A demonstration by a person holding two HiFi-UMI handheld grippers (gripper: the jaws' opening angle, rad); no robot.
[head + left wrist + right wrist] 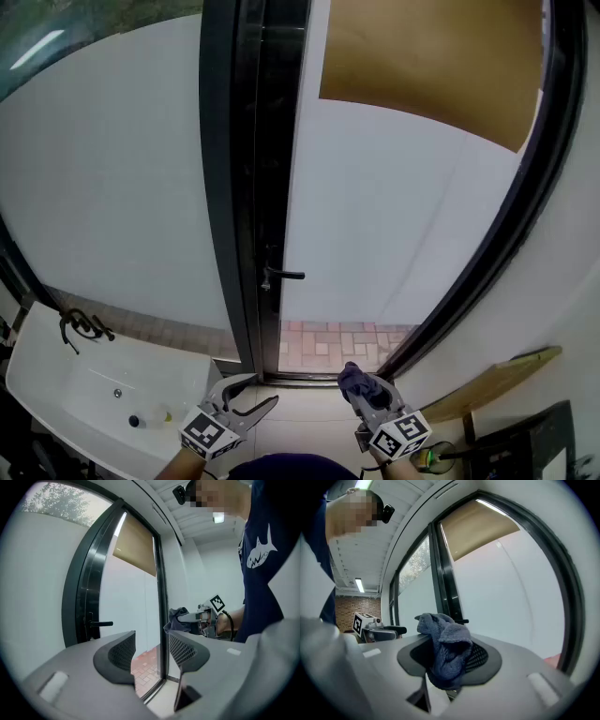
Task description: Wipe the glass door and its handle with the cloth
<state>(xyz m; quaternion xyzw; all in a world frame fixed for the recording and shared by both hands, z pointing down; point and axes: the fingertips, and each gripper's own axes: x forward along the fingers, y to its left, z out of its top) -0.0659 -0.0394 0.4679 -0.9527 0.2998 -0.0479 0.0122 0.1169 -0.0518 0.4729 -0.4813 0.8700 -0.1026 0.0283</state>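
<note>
A soft, fuzzy blue-grey cloth (447,651) is pinched tight btwn the jaws of the right gripper (450,658), w/ a bunched lump sticking up above them. The left gripper (151,649) is held w/ jaws apart & nothing btwn them. Ahead of both jaws, well apart, the smooth, milky glass door (394,234) is set in a black frame (251,187). Its thin black handle (284,275) sticks out sideways. Bare floor (309,412) is left btwn jaws & door. The door's top is hidden by a tan blind (431,66).
</note>
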